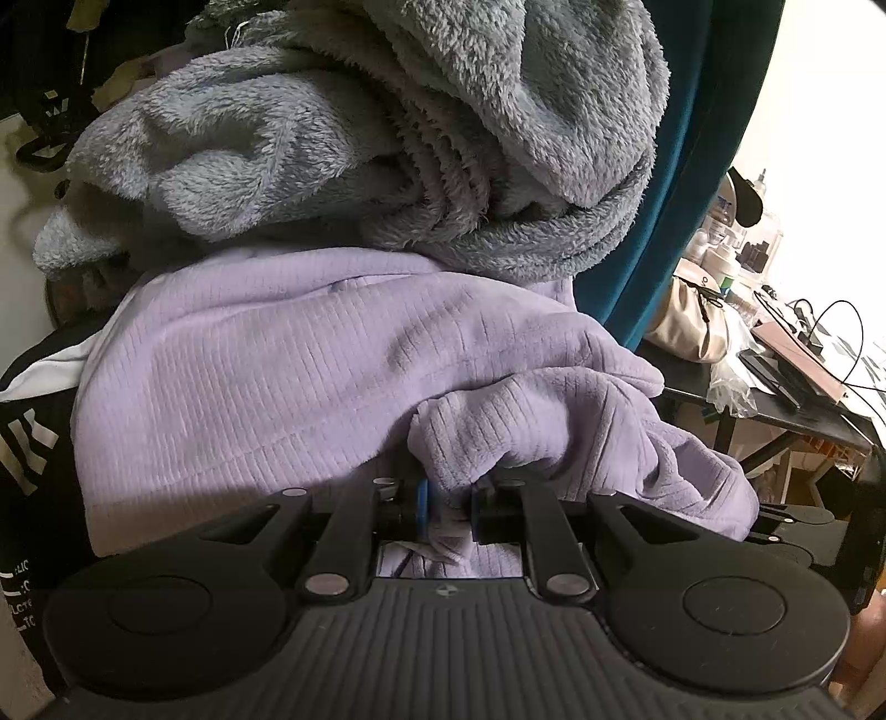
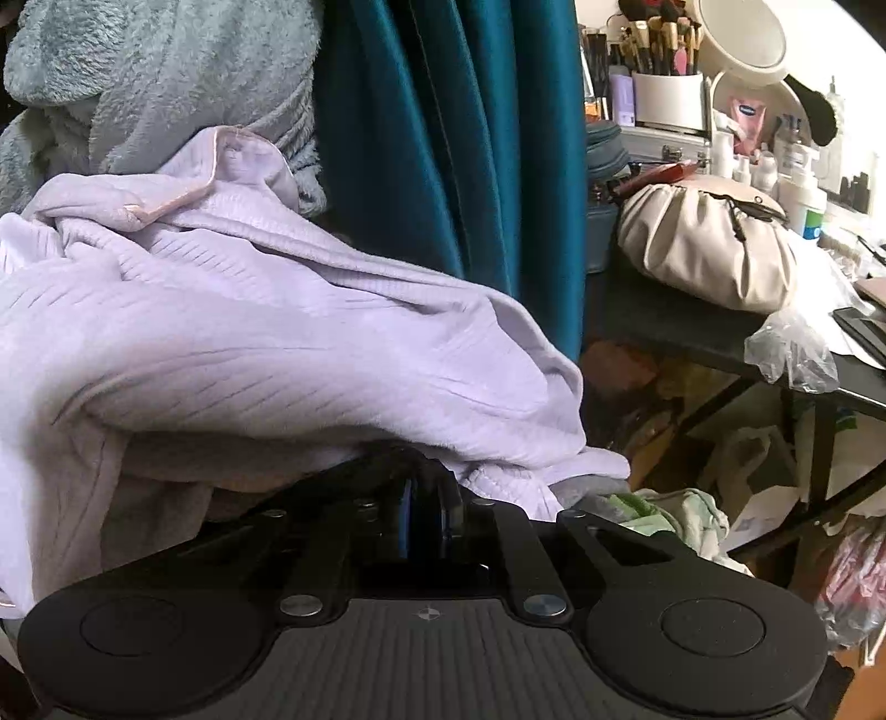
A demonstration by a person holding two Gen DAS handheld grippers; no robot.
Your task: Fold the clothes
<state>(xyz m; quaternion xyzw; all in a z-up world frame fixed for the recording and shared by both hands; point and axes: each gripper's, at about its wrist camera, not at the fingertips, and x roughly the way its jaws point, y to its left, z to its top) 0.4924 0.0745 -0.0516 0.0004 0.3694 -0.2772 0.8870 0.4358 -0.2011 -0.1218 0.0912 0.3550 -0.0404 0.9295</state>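
Observation:
A lilac ribbed fleece garment (image 1: 310,360) lies bunched in front of me, below a heap of grey-blue fluffy cloth (image 1: 343,138). My left gripper (image 1: 448,507) is shut on a fold of the lilac garment, which is pinched between its pads. In the right wrist view the same lilac garment (image 2: 266,343) drapes over my right gripper (image 2: 426,515). That gripper's jaws stand close together on the garment's lower edge, their tips hidden under the cloth. A pale pink satin lining (image 2: 243,160) shows at the garment's top edge.
A teal curtain (image 2: 454,138) hangs behind the clothes. To the right a black table (image 2: 681,327) carries a cream pouch (image 2: 709,249), a round mirror (image 2: 742,39), make-up brushes, bottles and cables. Bags and clutter lie on the floor under it. A black-and-white garment (image 1: 33,421) is at the left.

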